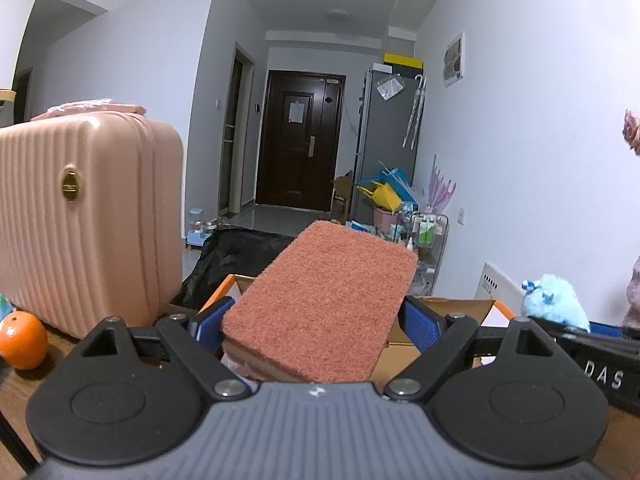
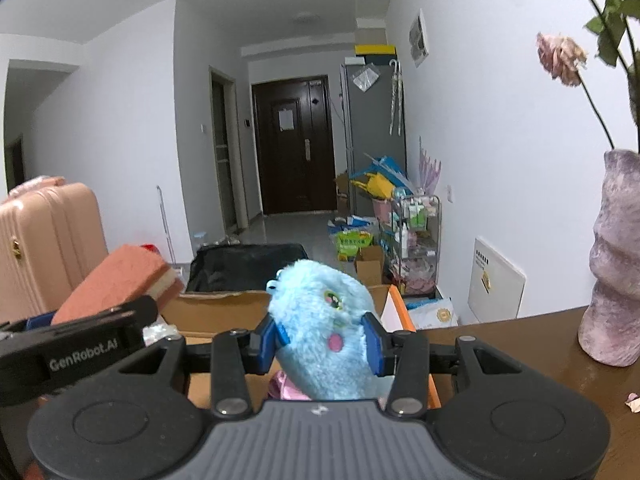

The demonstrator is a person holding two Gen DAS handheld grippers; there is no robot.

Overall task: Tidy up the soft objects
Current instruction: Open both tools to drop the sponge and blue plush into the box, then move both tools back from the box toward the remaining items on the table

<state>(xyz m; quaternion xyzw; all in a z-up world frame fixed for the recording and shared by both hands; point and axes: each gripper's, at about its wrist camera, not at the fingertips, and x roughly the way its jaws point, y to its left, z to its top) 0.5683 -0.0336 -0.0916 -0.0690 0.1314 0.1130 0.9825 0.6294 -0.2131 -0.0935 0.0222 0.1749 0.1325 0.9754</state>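
My left gripper (image 1: 316, 326) is shut on an orange-red sponge (image 1: 324, 304), its blue pads pressing the two long sides, scouring face up. The same sponge (image 2: 116, 284) shows at the left of the right wrist view, held above an open cardboard box (image 2: 224, 308). My right gripper (image 2: 326, 340) is shut on a fluffy light-blue plush toy (image 2: 324, 320) with a pink mouth, also over the box. That plush toy (image 1: 556, 300) appears at the right edge of the left wrist view. The box (image 1: 452, 308) lies under both grippers.
A pink ribbed suitcase (image 1: 80, 220) stands at the left on the brown table (image 2: 540, 344), with an orange (image 1: 22, 340) beside it. A purple vase (image 2: 616, 256) with a wilted rose stands at the right. Beyond lie a black bag (image 2: 244, 266), a wire rack and a dark door.
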